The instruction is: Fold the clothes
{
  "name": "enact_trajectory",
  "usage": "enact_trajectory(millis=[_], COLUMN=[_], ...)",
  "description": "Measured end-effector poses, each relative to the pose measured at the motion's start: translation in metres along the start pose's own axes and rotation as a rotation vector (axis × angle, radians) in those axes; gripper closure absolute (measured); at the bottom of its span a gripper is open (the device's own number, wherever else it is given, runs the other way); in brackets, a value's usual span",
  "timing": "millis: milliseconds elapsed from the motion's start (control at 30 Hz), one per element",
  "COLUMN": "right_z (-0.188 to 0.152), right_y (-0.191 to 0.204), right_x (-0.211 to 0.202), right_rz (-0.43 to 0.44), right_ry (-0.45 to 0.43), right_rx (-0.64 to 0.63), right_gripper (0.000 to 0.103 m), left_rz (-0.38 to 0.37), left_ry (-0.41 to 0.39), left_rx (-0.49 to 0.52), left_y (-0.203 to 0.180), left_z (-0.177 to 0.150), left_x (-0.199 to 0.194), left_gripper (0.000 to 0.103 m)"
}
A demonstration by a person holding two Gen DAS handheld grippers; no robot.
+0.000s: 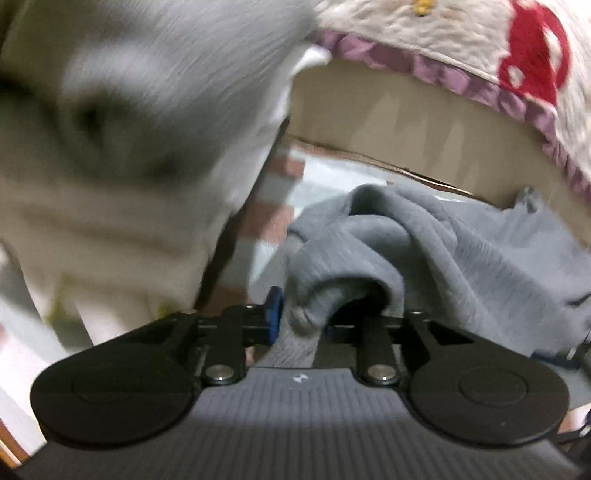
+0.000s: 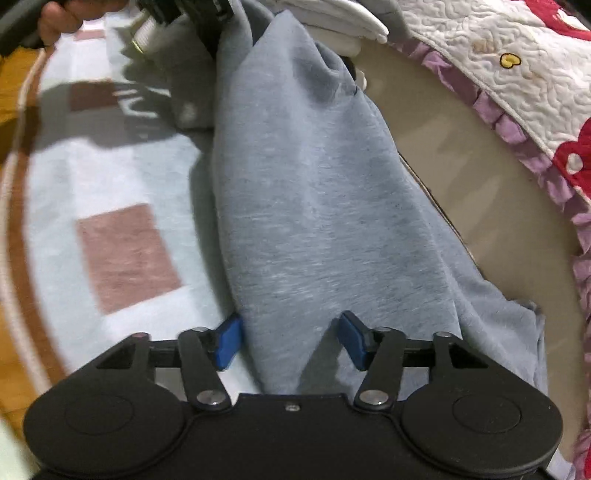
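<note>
A grey sweatshirt-like garment lies stretched along the rug beside the bed. In the left wrist view its bunched end rises into my left gripper, which is shut on a fold of it; only the left blue pad shows, the other is under cloth. My right gripper is open at the garment's near end, with the cloth lying between its two blue pads and not pinched. At the top of the right wrist view the left gripper's body holds the far end.
A pale blue rug with pink squares and a brown border lies on an orange wooden floor. The bed's beige side and frilled white-and-red quilt bound the right. A blurred pale garment fills the left wrist view's upper left. A hand shows top left.
</note>
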State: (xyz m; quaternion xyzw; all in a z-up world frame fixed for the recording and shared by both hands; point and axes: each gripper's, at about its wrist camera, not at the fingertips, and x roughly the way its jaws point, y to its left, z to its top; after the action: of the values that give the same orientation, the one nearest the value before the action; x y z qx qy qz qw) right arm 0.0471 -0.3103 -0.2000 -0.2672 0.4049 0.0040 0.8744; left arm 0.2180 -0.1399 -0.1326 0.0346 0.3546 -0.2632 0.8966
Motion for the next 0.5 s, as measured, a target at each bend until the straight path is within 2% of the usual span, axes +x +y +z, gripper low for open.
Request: enact_trajectory(millis=[67,133,167,267,333,400,467,500], right_z=[0.001,0.006,0.01,0.018,0.022,0.026,0.024,0.022], right_y=[-0.003,-0.018,-0.033,-0.085,-0.123,-0.152,-0.176,-0.185], right_x=[0.006,0.007,0.001,-0.039,-0.086,-0.134,-0.171,-0.185], right_rz=[0.004,0.033,0.035,0.03,-0.006,-0.061,-0.037,-0.011], right_ry=[-0.036,-0.031,-0.044,-0.14,-0.224,-0.291,-0.339,-0.357], right_rx=[0.001,0.038,0.096,0.314,0.438,0.474,0.564,0.61], right_gripper=[0.036,0.097,0.103,0.103,0.103,0.103,0.103,0.102], left_rz=[0.054,0.084,0.088,0.096,0.02,-0.057,-0.032,-0.027], left_ry=[-0.066,-0.139,-0.177,-0.273,-0.332,-0.391,-0.446,-0.429], left_rx=[0.093,0.138,0.142,0.13,0.133,0.137,0.307,0.371], left_y=[-0.013,-0.019,-0.018,-0.01,-0.006,-0.001,-0.015,-0.021], left_z=[0.005,0.013,0.017,0.029,0.032,0.035,0.023,0.011], left_x=[-0.014,-0.034,-0.045,-0.075,-0.104,-0.132,-0.151,-0.157], left_gripper=[0.09,0.09,0.09,0.09,0.09,0.088,0.086,0.086])
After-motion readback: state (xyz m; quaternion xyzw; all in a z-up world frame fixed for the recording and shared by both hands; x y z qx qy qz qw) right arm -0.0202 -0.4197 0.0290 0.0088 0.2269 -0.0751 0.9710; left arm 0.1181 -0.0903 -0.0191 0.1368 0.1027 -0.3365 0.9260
